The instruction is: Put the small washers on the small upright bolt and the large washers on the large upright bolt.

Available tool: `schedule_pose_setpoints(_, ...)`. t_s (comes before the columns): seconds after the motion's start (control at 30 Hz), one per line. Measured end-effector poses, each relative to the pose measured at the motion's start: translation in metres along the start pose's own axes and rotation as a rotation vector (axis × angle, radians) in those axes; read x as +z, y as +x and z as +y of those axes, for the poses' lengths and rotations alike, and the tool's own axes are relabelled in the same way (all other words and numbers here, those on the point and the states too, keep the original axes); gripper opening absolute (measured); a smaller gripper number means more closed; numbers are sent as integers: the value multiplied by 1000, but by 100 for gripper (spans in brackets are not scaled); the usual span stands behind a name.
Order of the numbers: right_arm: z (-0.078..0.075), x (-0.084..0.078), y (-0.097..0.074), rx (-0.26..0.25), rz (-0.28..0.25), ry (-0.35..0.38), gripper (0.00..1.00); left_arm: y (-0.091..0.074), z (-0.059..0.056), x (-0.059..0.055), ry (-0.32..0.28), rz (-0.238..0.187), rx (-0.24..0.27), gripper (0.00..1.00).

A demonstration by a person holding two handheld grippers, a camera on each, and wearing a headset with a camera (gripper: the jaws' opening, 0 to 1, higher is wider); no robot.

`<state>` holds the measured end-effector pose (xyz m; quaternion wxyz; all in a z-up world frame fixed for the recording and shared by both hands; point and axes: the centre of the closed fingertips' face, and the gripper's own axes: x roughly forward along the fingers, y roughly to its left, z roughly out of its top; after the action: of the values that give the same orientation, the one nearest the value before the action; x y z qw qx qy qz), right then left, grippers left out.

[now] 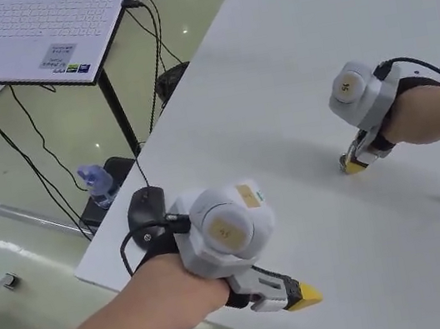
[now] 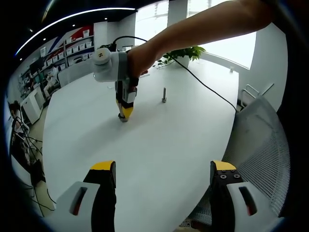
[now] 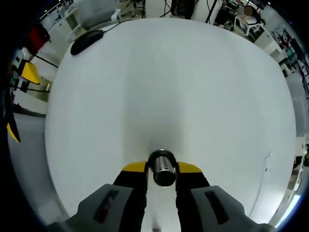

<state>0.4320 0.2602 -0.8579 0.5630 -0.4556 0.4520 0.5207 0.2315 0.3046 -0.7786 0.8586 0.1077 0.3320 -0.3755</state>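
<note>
Right gripper point(image 1: 353, 164) clenched on bolt point(image 3: 164, 174), tip down on table point(image 3: 164, 72); left gripper point(image 2: 163, 166) released.

Right gripper point(image 3: 163, 167), yellow-tipped jaws clamped on a bolt point(image 3: 164, 176) seen end-on, white table point(image 3: 169, 87) ahead, black mouse point(image 3: 87, 42) far ahead-left.

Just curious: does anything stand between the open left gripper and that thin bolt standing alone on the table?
Nothing visible: bare table lies between the left gripper and the thin bolt. The right gripper, shut on a thicker bolt, sits off to one side.
</note>
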Motion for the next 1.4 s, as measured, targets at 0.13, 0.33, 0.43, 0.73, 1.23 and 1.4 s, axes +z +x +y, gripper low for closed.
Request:
schedule_pose_setpoints(0.13, -4, 2, 3, 1, 3, -2, 22, 0, 1, 1, -7, -2, 1, 80)
schedule_pose_setpoints(0.33, -3, 3, 4, 6, 8, 2, 23, 0, 0, 1, -4, -3, 2, 80)
schedule_pose_setpoints(0.43, -2, 2, 4, 6, 12, 0, 23, 0, -1, 0, -3, 0, 1, 80)
schedule_pose_setpoints(0.73, -3, 0, 6, 6, 16, -17, 28, -1, -2, -3, -1, 3, 3, 80)
schedule_pose_setpoints(1.23, -13, 7, -50, -90, -166, -14, 36, 1, -4, 8, 22, -31, 9, 84)
schedule_pose_setpoints(1.4, -13, -5, -91, -147, -274, 16, 40, 1, -3, 11, 23, -39, 15, 85)
